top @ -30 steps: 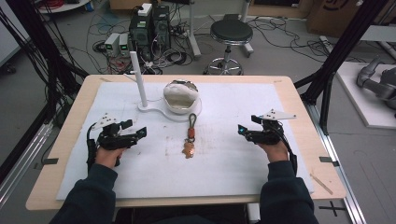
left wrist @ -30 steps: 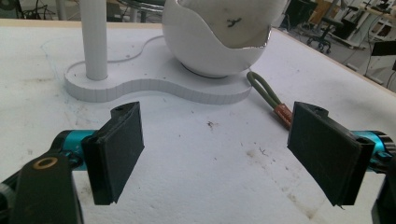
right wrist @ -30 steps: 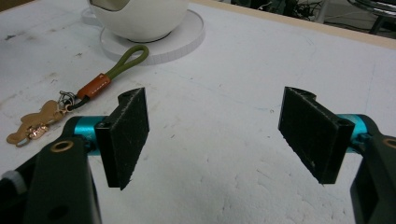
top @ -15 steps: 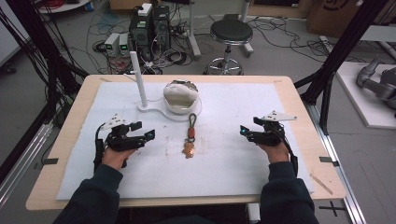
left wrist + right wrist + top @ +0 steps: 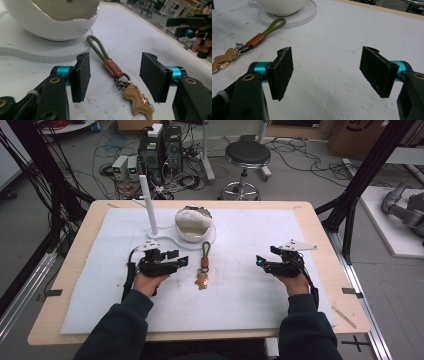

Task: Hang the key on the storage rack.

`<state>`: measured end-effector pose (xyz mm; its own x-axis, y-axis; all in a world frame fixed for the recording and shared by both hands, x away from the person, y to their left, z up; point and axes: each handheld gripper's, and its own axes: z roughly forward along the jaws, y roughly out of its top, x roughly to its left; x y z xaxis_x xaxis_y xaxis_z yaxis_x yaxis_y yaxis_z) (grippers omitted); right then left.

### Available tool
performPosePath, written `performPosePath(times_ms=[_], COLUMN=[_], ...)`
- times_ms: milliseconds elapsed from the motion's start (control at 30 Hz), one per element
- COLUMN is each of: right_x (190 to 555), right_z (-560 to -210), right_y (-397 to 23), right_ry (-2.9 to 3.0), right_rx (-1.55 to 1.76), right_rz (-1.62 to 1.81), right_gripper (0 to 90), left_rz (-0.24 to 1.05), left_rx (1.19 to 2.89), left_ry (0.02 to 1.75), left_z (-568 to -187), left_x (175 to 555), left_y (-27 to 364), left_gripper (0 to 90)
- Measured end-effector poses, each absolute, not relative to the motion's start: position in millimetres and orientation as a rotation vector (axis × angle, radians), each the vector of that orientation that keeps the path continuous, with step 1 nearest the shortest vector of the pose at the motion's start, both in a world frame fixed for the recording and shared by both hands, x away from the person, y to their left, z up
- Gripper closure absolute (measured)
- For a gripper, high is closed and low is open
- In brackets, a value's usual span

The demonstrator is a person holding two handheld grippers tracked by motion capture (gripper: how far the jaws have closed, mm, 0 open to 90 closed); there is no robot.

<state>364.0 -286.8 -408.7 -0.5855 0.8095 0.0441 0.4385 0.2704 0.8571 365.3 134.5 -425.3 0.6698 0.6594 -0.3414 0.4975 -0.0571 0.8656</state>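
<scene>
keychain [image 5: 117,82] lies flat on the white mat [image 5: 250,285], just below the bowl [image 5: 194,224]. left gripper [image 5: 115,75] straddles it, jaws apart though just closing, not touching. right gripper [image 5: 328,72] hangs open, well apart.

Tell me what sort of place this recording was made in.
Most likely a robotics or data-collection lab. A white-covered table stands inside a black frame, desktop computers and loose cables sit on the floor, and a grey robot arm lies on a side bench.
</scene>
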Motion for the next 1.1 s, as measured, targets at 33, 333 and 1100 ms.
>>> performPosePath(times_ms=[33, 333, 1100], right_x=[364.1, 366.8, 367.6], right_z=[-408.7, -410.1, -413.2], right_y=[-286.9, -288.8, -291.9], right_ry=[2.142, 2.142, 2.151], right_rx=[1.128, 1.128, 1.149], right_rz=[1.248, 1.247, 1.231], right_gripper=[27.3, 27.6, 27.7], left_rz=[0.157, 0.164, 0.450], left_rx=[1.730, 1.840, 2.121], left_ry=[0.942, 1.028, 1.031], left_z=[-426.2, -435.4, -445.0], left_x=[368.0, 391.3, 397.8], left_y=[127.0, 88.5, 37.3], left_gripper=[42.0, 45.2, 58.7])
